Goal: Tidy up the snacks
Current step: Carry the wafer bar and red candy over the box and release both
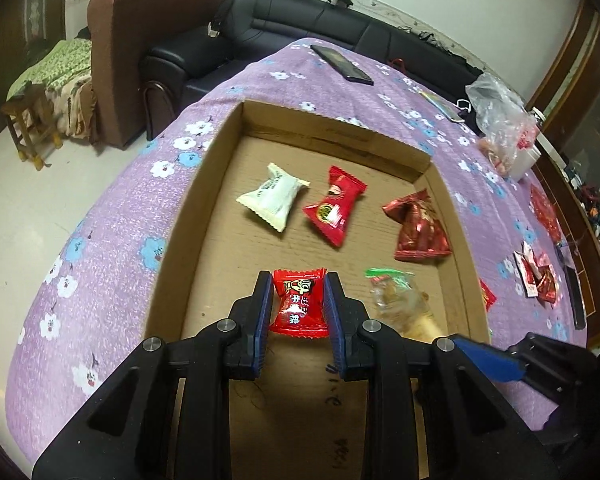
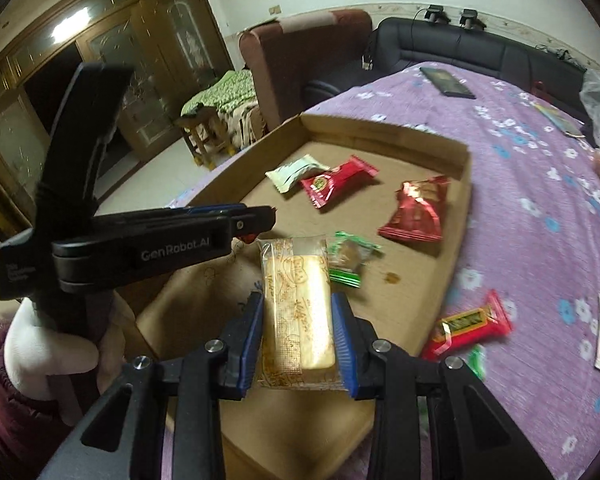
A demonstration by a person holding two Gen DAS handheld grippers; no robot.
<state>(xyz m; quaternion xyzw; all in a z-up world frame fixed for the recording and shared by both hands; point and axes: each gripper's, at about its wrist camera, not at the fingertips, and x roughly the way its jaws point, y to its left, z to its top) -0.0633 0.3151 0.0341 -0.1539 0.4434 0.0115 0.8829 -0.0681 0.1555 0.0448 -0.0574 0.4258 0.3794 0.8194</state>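
My left gripper is shut on a small red candy packet and holds it over the near part of the shallow cardboard tray. My right gripper is shut on a clear-wrapped yellow biscuit packet, also over the tray. In the tray lie a white packet, a red packet, a dark red foil bag and a green-edged packet. The left gripper also shows from the side in the right wrist view.
The tray sits on a purple flowered cloth. Loose red snacks lie on the cloth to the right. A phone and a plastic bag lie farther back. Sofas stand beyond the table.
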